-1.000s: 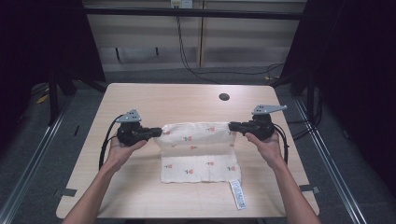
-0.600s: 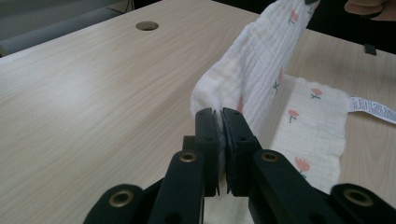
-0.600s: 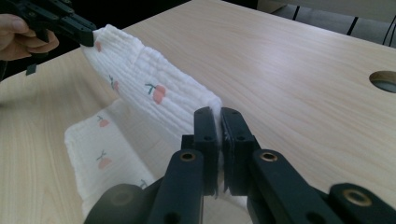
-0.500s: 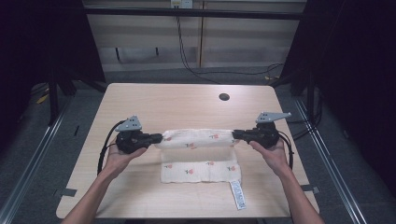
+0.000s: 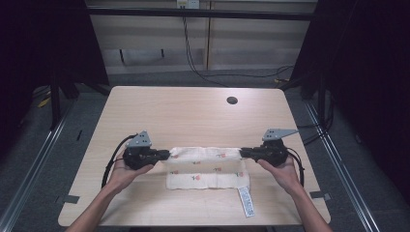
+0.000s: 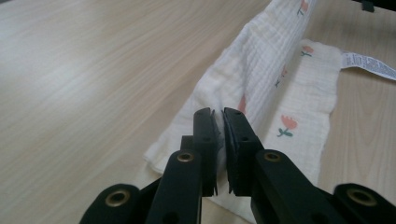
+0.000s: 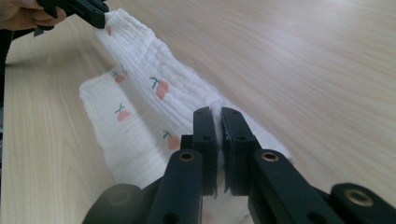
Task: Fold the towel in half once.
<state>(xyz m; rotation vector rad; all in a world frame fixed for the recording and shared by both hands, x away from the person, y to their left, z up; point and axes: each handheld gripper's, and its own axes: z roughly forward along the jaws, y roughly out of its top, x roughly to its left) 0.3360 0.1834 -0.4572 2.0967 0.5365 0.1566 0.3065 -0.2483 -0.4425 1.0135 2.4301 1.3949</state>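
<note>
A white cloth (image 5: 205,166) with small red flowers lies on the wooden table (image 5: 193,116), its far edge folded over toward the person. My left gripper (image 5: 167,154) grips that edge's left corner, and my right gripper (image 5: 242,153) grips its right corner. In the left gripper view the jaws (image 6: 219,114) pinch a thin fold of cloth (image 6: 261,79); they have just been opening slightly, with the cloth still between them. In the right gripper view the jaws (image 7: 218,113) are shut on the cloth (image 7: 140,93), and the left gripper (image 7: 84,9) shows at its far end.
A white care label (image 5: 246,200) sticks out from the cloth's near right corner toward the table's front edge. A dark round hole (image 5: 232,100) sits at the table's far right. Cables trail from both grippers.
Both grippers have moved toward the person and lower, drawing the cloth's held edge over its near part. The raised band of cloth between them now looks narrower.
</note>
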